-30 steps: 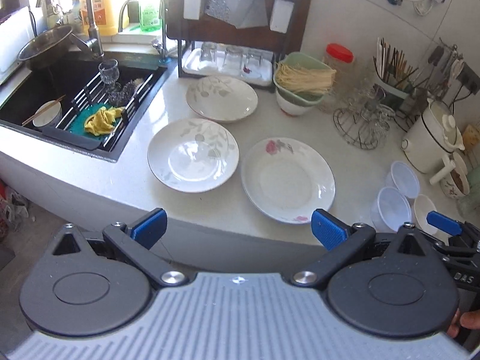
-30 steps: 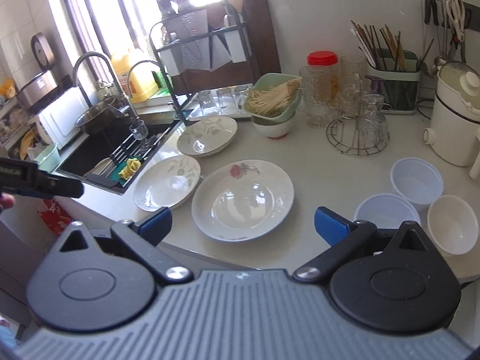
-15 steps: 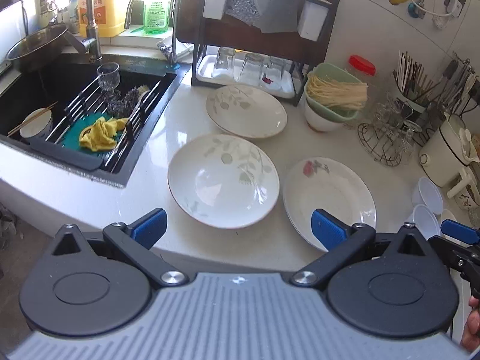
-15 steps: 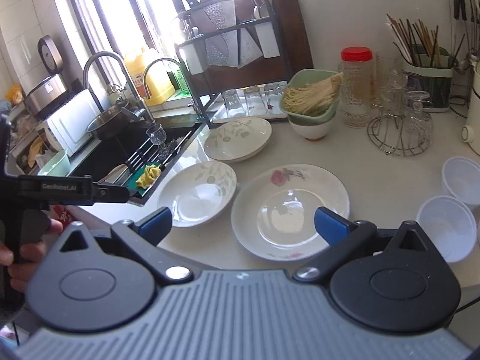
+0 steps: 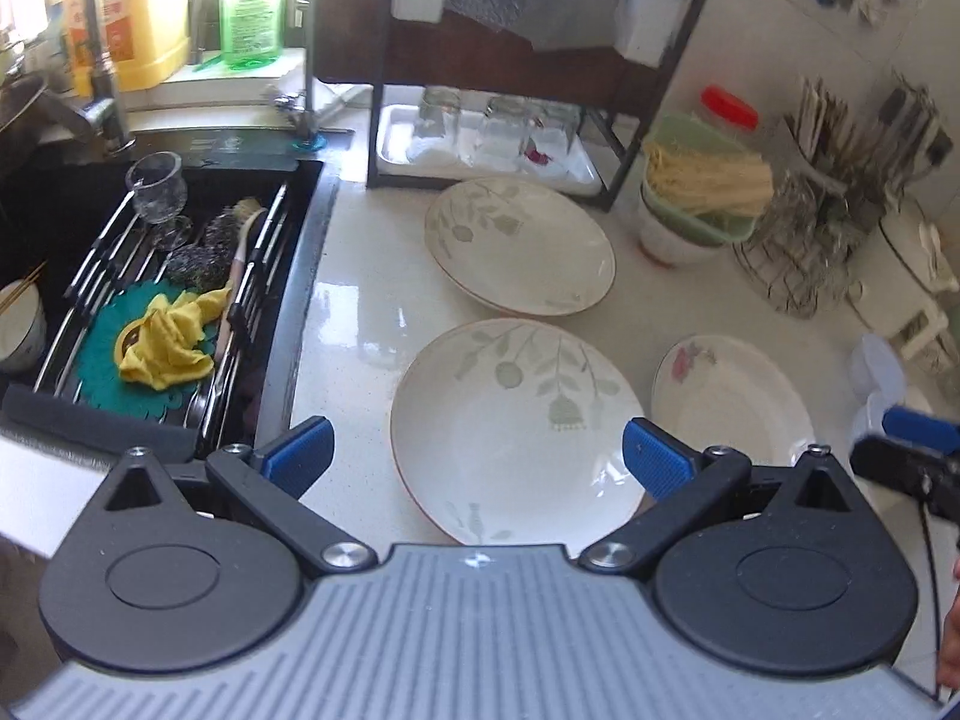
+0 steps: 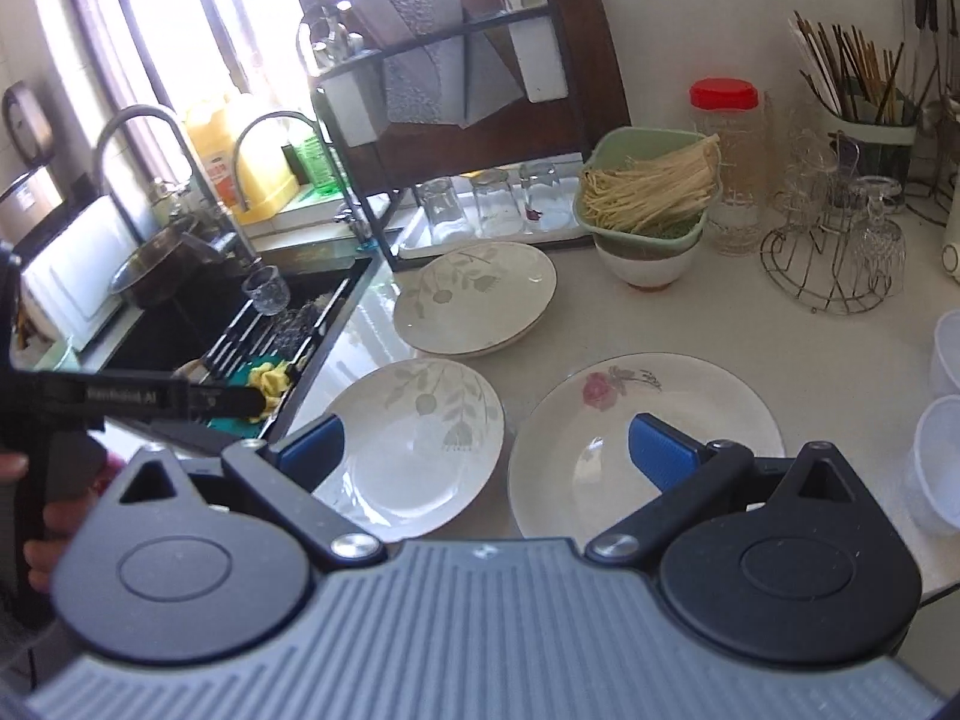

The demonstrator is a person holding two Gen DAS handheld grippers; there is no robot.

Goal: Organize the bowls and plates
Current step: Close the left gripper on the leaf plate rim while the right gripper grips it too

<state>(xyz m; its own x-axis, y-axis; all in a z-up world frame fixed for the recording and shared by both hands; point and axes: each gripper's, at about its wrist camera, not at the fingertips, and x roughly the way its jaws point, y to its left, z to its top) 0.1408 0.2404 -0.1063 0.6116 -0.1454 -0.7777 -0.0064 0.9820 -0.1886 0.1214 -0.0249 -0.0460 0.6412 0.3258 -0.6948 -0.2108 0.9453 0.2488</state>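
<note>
Jaws on both grippers stand wide apart, holding nothing. Left gripper [image 5: 477,459] sits right over the near rim of the leaf plate [image 5: 516,426], dead ahead, so it's nearer. Right gripper [image 6: 486,450] hangs btwn that plate and the rose plate [image 6: 648,432]. Left tool's side label is too blurred to read.

Leaf-pattern plate [image 5: 516,420]: glazed ceramic, glossy, window glare on well. Rose plate [image 6: 645,438]: same glossy glaze. Countertop [image 5: 360,324]: pale speckled stone look, polished, reflective near sink edge. Sink [image 5: 48,204]: black, matt. Sink rack [image 5: 252,276]: shiny metal bars. Yellow cloth [image 5: 168,342]: soft, crumpled fabric. Scourer [image 5: 204,252]: rough steel wool. Tumblers [image 6: 495,204]: clear glass. Cups [image 6: 942,462] at right edge: thin translucent plastic. Left gripper [image 5: 477,456]: matt black plastic, ribbed grey body, textured blue pads [image 5: 654,462].
</note>
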